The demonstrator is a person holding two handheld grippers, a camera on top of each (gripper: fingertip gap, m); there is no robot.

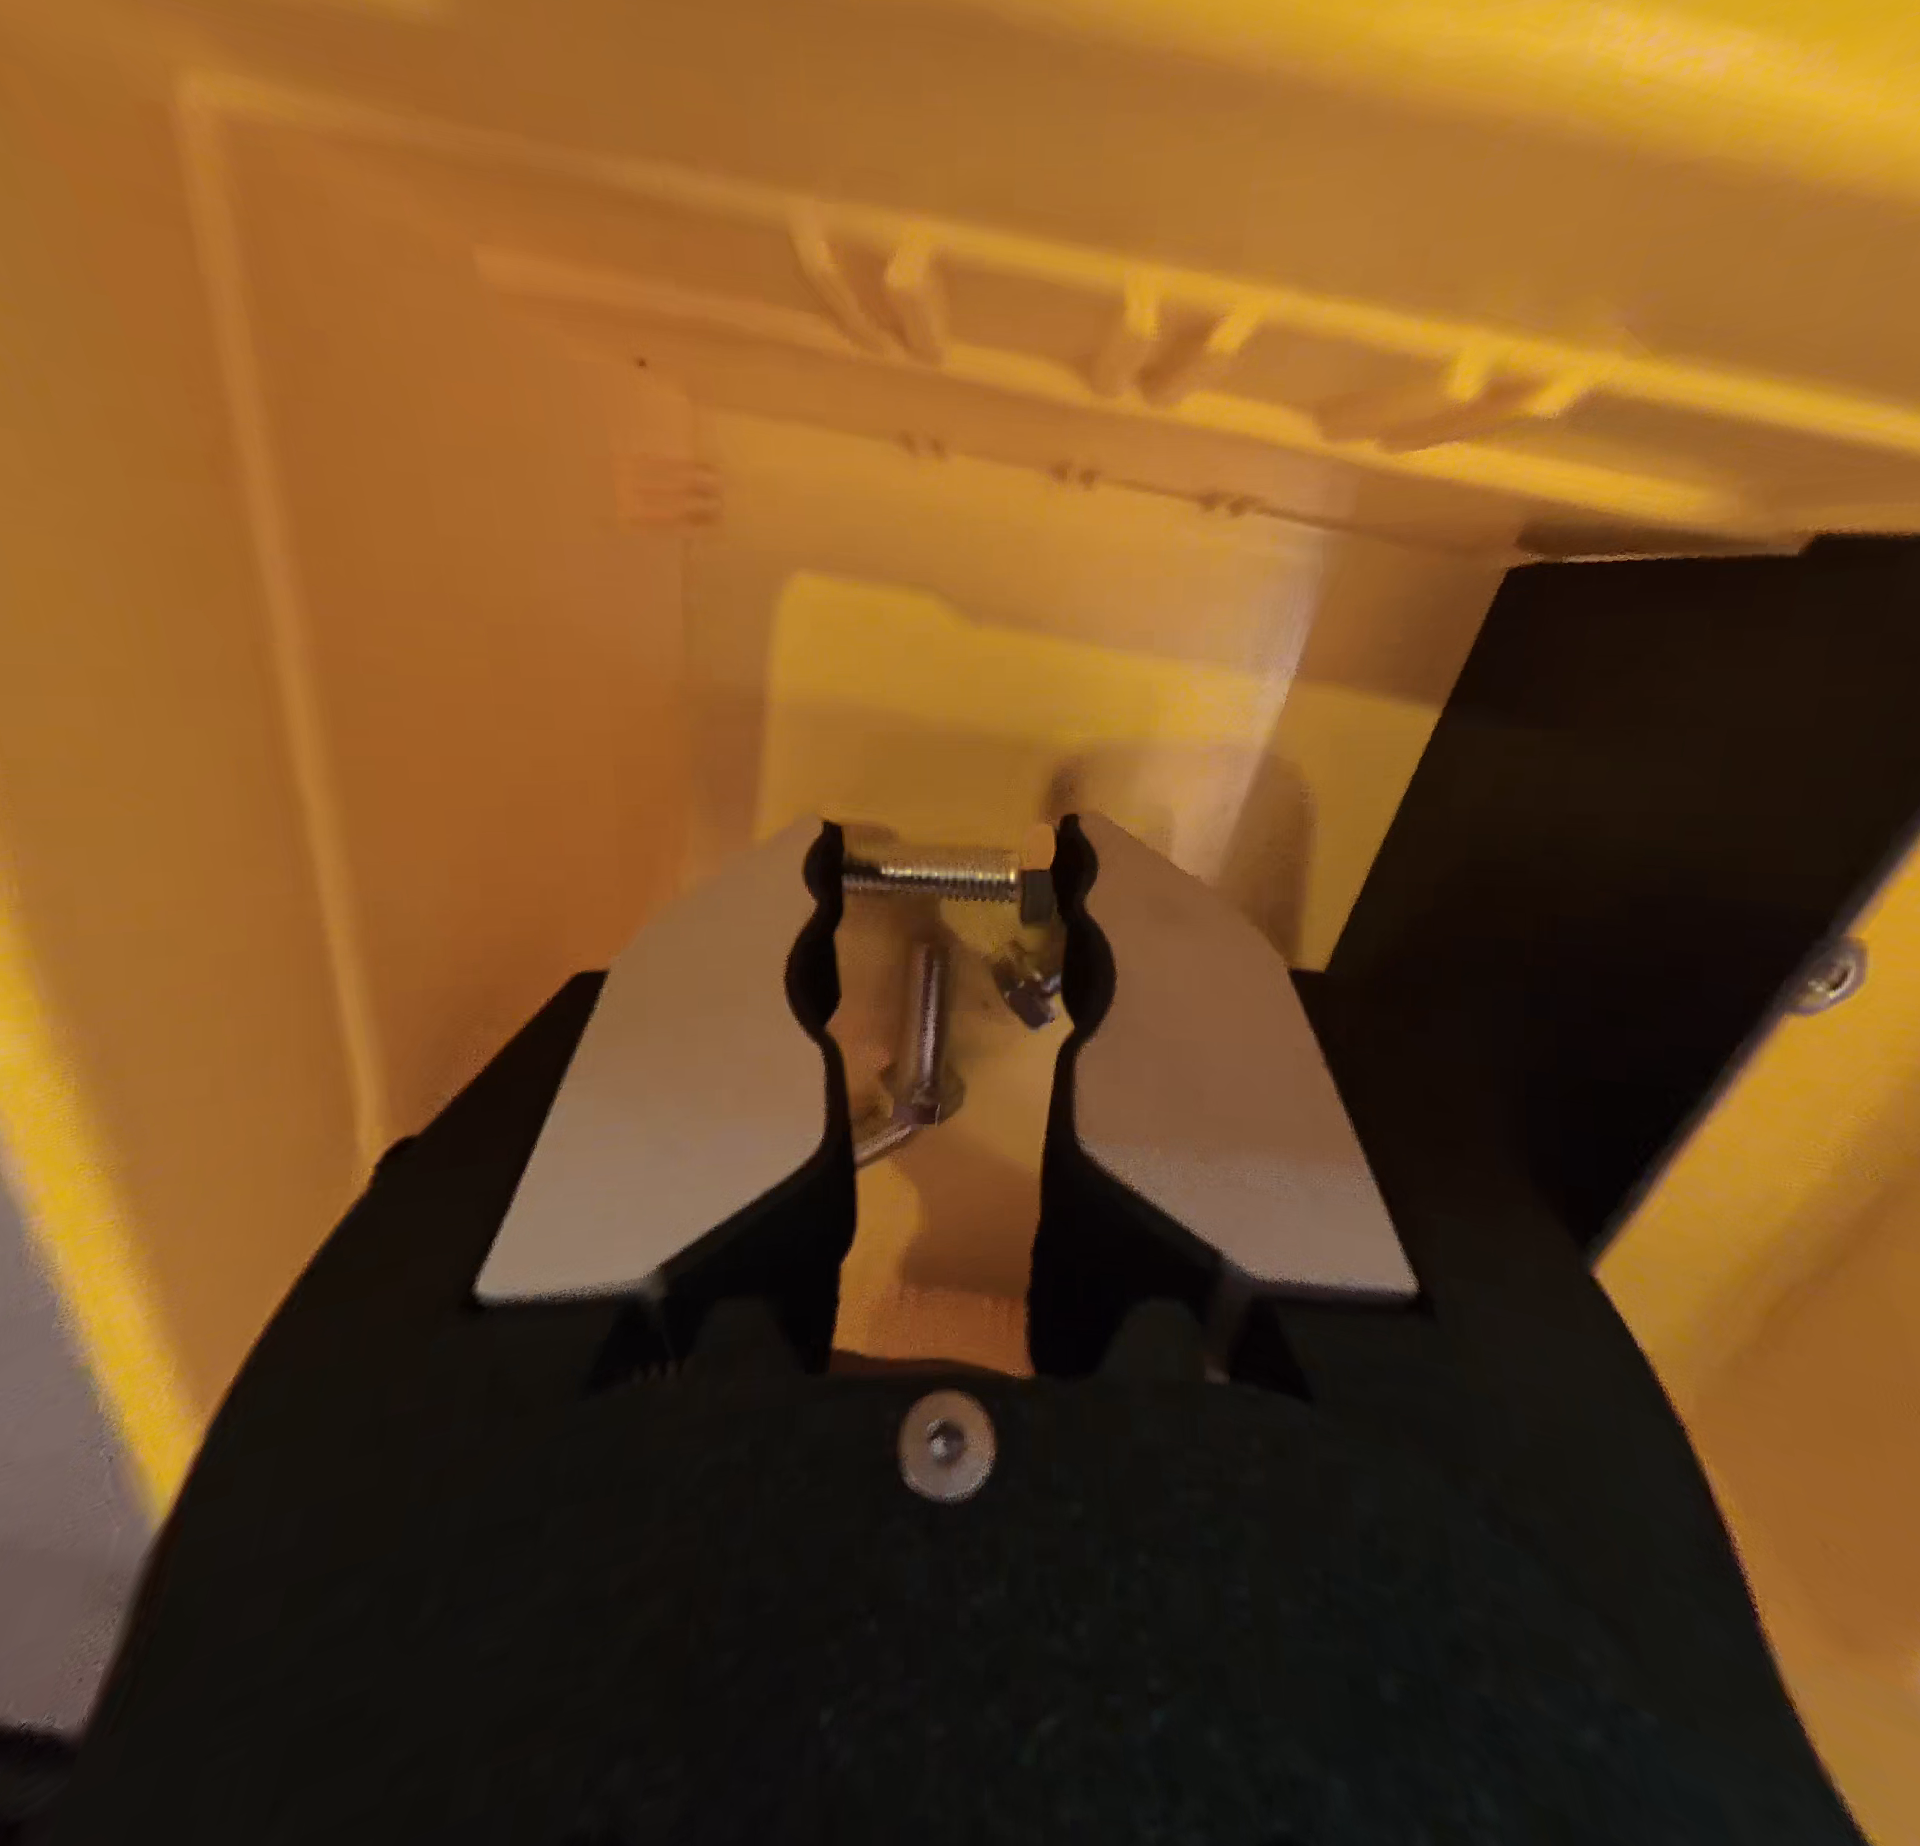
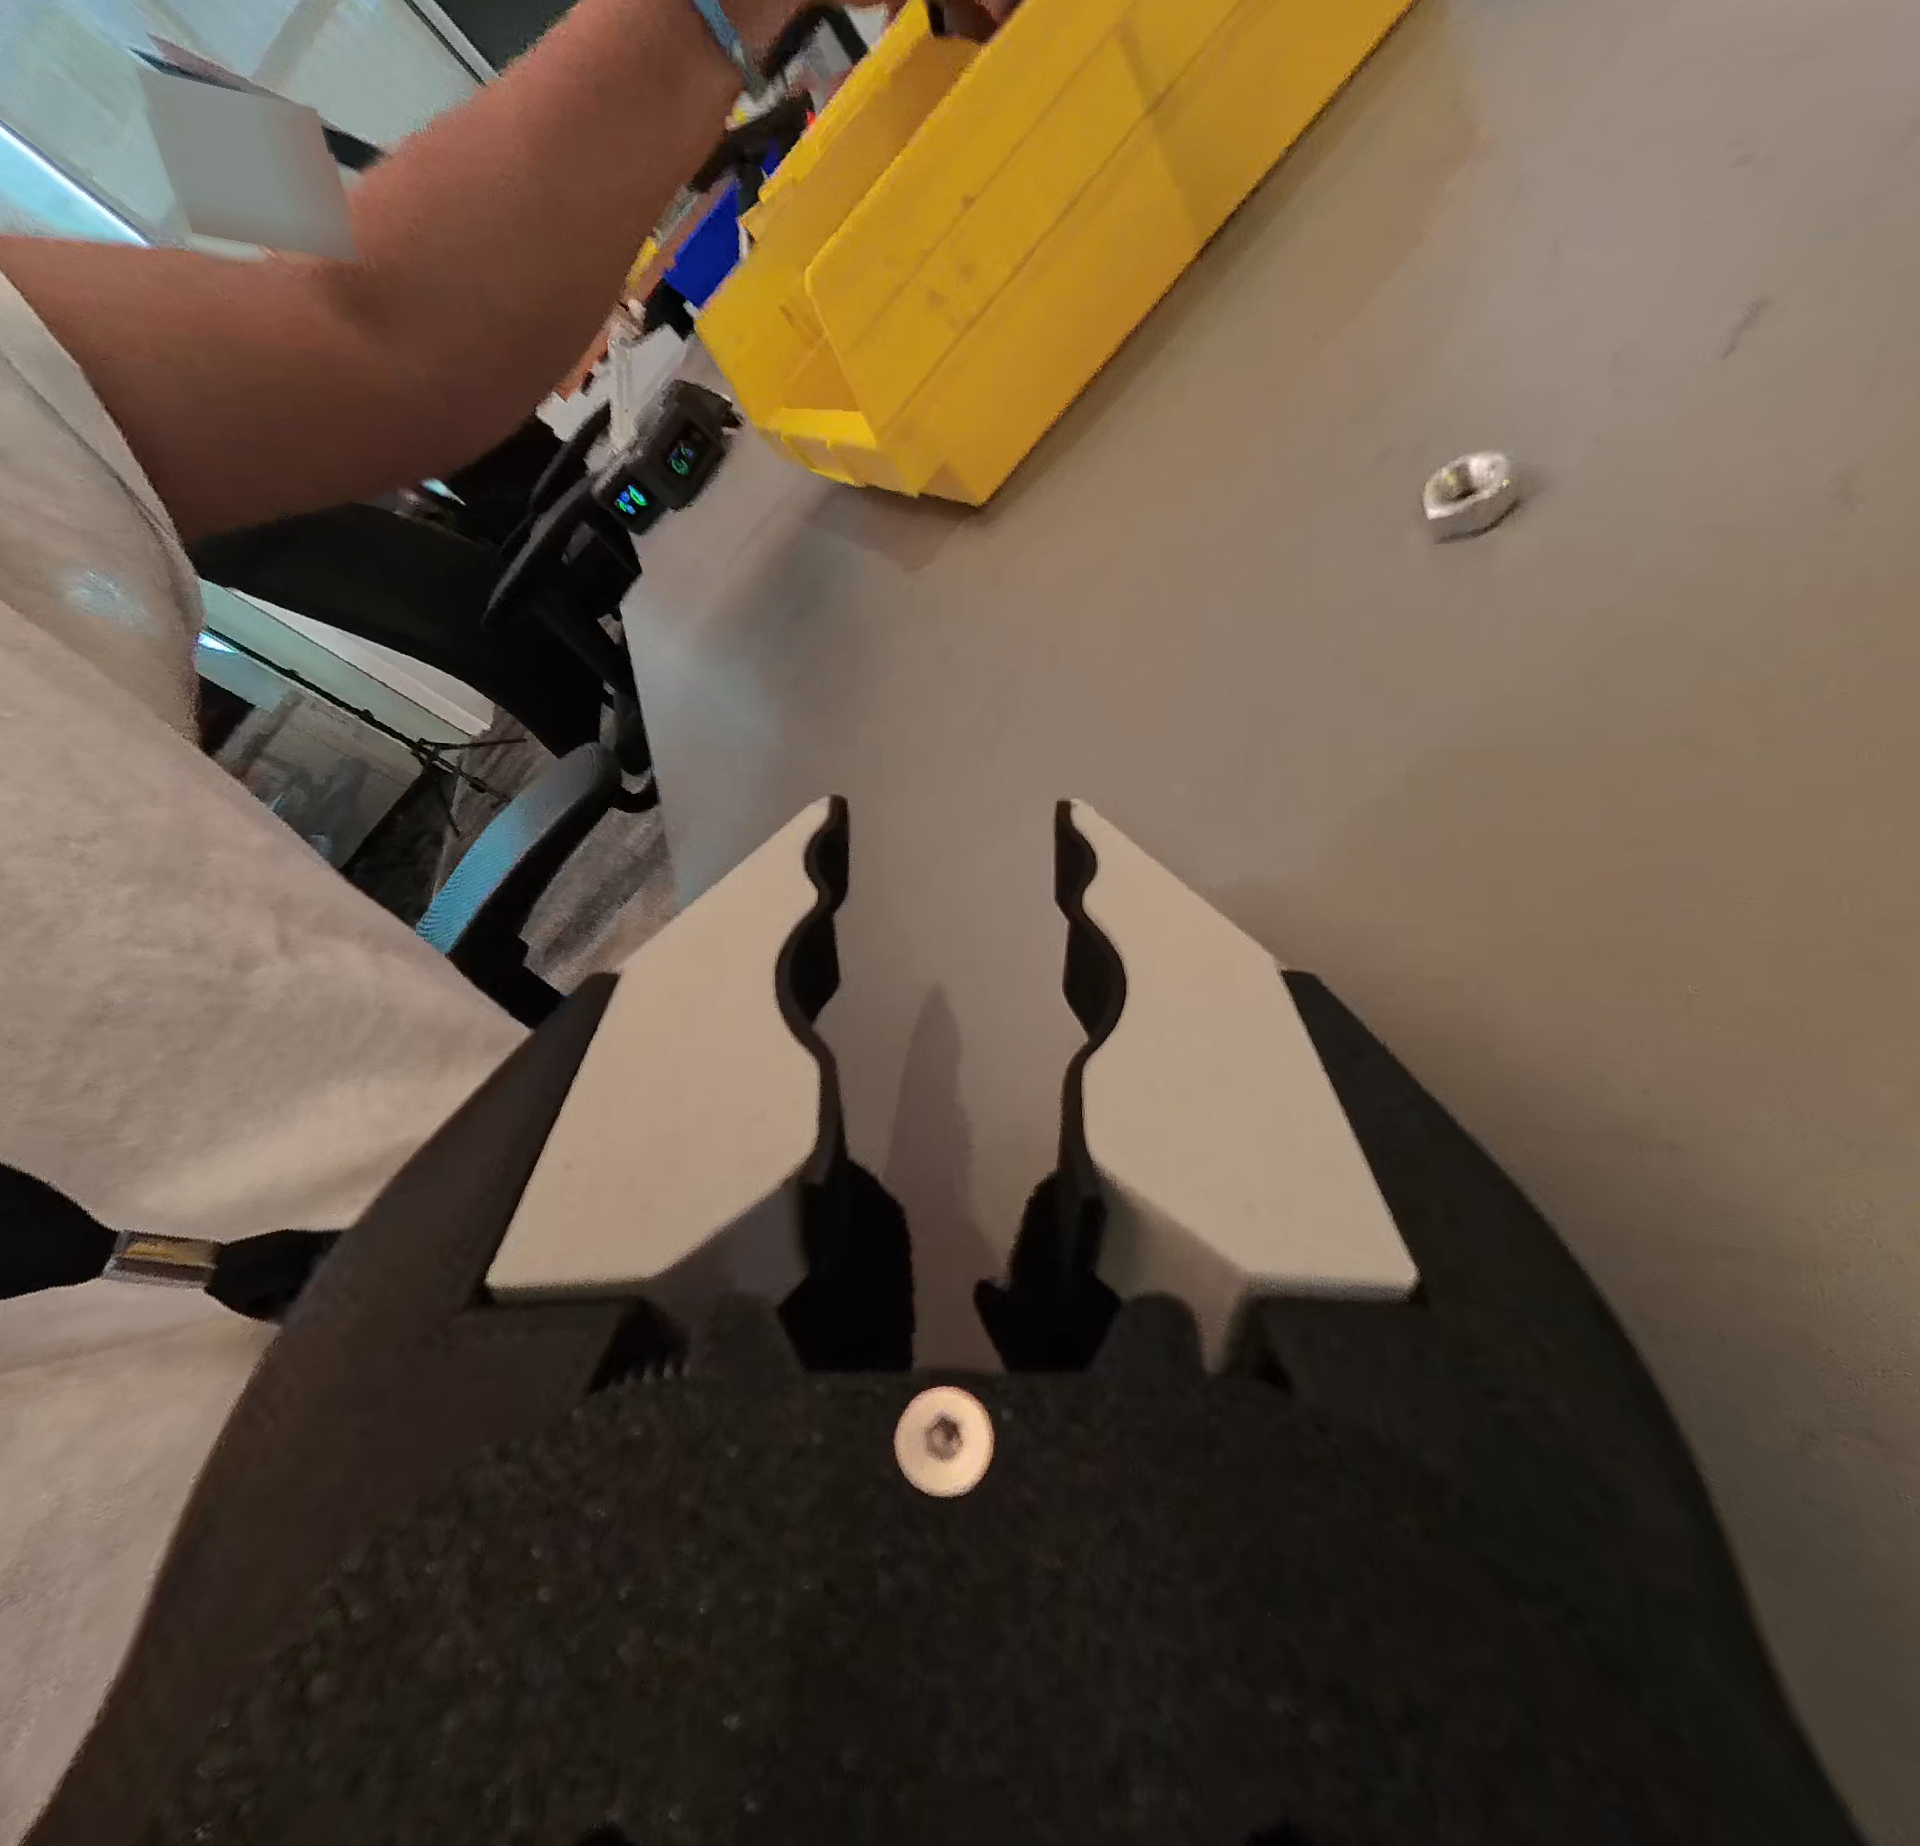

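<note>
In the left wrist view my left gripper [image 1: 948,861] is inside a yellow plastic bin [image 1: 468,549] and is shut on a silver hex bolt [image 1: 930,877], held crosswise between the fingertips. More loose screws [image 1: 925,1017] lie on the bin floor below it. In the right wrist view my right gripper [image 2: 951,830] is open and empty, low over the grey table [image 2: 1351,861]. A silver hex nut [image 2: 1470,495] lies on the table ahead to the right. The yellow bin [image 2: 1018,238] stands farther ahead, with a person's arm [image 2: 468,238] reaching into it.
A black divider panel [image 1: 1610,809] stands in the bin at the right of the left gripper. In the right wrist view the table edge runs at the left, with office chairs [image 2: 540,570] and a small black device [image 2: 665,466] beyond. Grey cloth [image 2: 156,965] fills the left. One gripper's finger ends stand about 40 cm off the other's.
</note>
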